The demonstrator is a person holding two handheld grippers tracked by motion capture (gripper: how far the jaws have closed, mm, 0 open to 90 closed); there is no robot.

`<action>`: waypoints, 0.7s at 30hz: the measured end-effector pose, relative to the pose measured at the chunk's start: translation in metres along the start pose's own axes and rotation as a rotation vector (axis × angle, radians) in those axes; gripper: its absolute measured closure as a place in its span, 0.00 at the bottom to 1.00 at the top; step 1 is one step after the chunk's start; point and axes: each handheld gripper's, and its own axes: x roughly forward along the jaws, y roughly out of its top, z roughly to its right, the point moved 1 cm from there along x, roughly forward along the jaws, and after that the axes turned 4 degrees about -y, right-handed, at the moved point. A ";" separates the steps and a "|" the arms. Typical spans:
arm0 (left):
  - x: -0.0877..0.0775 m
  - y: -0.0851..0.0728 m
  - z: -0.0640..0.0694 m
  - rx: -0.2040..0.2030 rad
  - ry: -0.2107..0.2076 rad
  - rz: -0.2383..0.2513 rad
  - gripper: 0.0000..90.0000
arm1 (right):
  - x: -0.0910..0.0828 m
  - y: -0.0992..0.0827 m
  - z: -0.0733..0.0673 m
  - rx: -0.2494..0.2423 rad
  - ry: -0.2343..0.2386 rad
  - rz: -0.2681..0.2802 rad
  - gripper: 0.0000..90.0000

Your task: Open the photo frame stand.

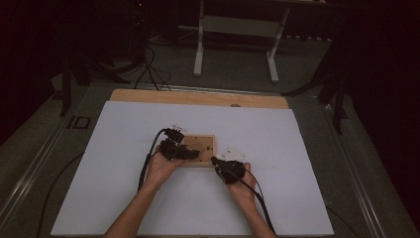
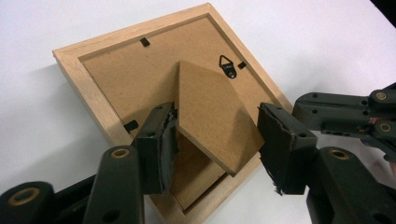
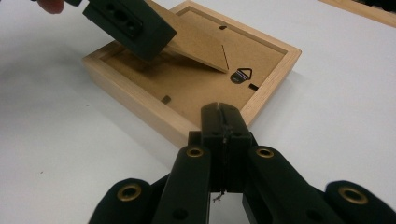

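Note:
A light wooden picture frame (image 1: pixel 206 149) lies face down on the white sheet, its brown backing board up. In the left gripper view the hinged stand flap (image 2: pixel 210 93) is tilted up off the backing. My left gripper (image 2: pixel 217 126) is shut on that flap, a pad on each side edge. A small metal hanger (image 2: pixel 227 65) sits near the flap's hinge. My right gripper (image 3: pixel 220 114) is shut with nothing in it, its tips resting on the frame's near rim (image 3: pixel 140 100). From above, the left gripper (image 1: pixel 185 152) is over the frame and the right gripper (image 1: pixel 216 161) at its right corner.
The white sheet (image 1: pixel 124 163) covers most of a wooden tabletop (image 1: pixel 198 97). Black cables (image 1: pixel 146 168) trail from both grippers toward the person. A white desk frame (image 1: pixel 237 29) and more cables stand on the floor beyond the table.

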 end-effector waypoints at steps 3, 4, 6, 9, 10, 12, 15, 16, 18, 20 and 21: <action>-0.001 0.001 -0.001 -0.008 -0.002 0.004 0.51 | 0.000 0.000 0.000 0.000 0.000 0.000 1.00; -0.001 0.001 -0.001 -0.009 0.007 0.000 0.51 | 0.000 0.000 0.000 0.000 -0.001 0.000 1.00; 0.000 0.001 -0.001 -0.014 0.009 -0.008 0.52 | 0.000 0.000 0.000 -0.001 -0.001 0.000 1.00; 0.001 0.001 0.000 -0.011 0.006 -0.008 0.57 | 0.000 0.000 0.000 -0.002 -0.001 0.001 1.00; 0.001 0.002 0.001 -0.011 0.010 -0.010 0.57 | 0.000 0.000 0.000 -0.002 -0.002 0.001 1.00; 0.000 0.002 0.000 -0.016 0.004 -0.012 0.58 | 0.000 0.000 0.000 -0.003 -0.003 0.001 1.00; 0.000 0.002 -0.001 -0.019 0.003 -0.018 0.58 | 0.000 0.000 0.000 -0.011 -0.006 0.000 0.98; 0.001 0.002 0.000 -0.016 0.006 -0.020 0.58 | 0.000 0.000 0.000 -0.012 -0.004 -0.001 0.97; 0.001 0.002 0.000 -0.010 0.013 -0.023 0.59 | -0.001 0.001 0.002 -0.012 0.003 -0.007 0.94; 0.001 0.002 0.001 -0.004 0.022 -0.022 0.59 | -0.001 0.001 0.003 -0.013 0.004 -0.009 0.93; 0.001 0.002 0.002 0.001 0.026 -0.022 0.59 | -0.001 0.001 0.003 -0.015 0.005 -0.011 0.92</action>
